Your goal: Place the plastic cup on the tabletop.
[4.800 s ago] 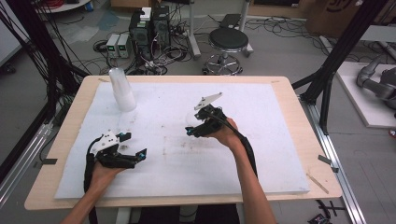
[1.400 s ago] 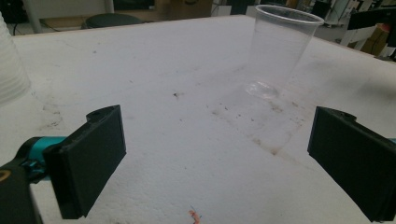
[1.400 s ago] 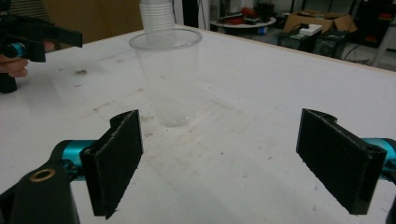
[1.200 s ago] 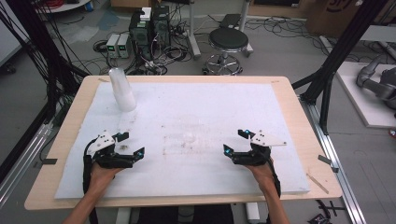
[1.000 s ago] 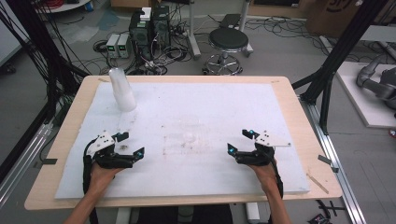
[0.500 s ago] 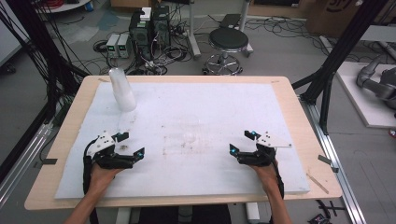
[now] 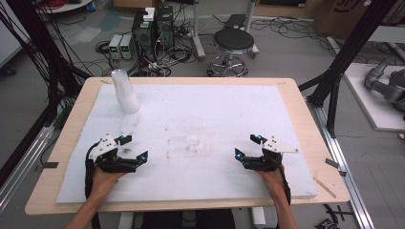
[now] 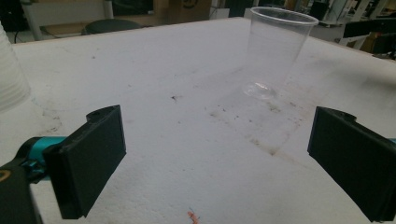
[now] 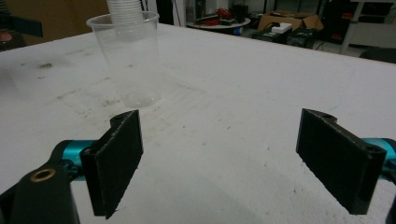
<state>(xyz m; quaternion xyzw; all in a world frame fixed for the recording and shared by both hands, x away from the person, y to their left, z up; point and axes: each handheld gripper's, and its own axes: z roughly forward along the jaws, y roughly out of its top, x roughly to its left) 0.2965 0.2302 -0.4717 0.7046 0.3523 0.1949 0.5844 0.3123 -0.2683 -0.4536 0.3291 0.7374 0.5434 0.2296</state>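
Lighting: even, bright, overhead; shadows soft and faint on the white surface. High view slightly soft; gripper views' backgrounds blurred; no glare.

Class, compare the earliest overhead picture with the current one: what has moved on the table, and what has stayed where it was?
The right gripper drew back from the table's middle to the near right, jaws open, leaving a clear cup standing alone there. The left gripper, open, and the stack of cups at the far left stayed put.

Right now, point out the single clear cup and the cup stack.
clear cup [image 8: 275, 51], left gripper view, mid wall.
cup stack [image 7: 124, 93], high view, middle of the stack's side.
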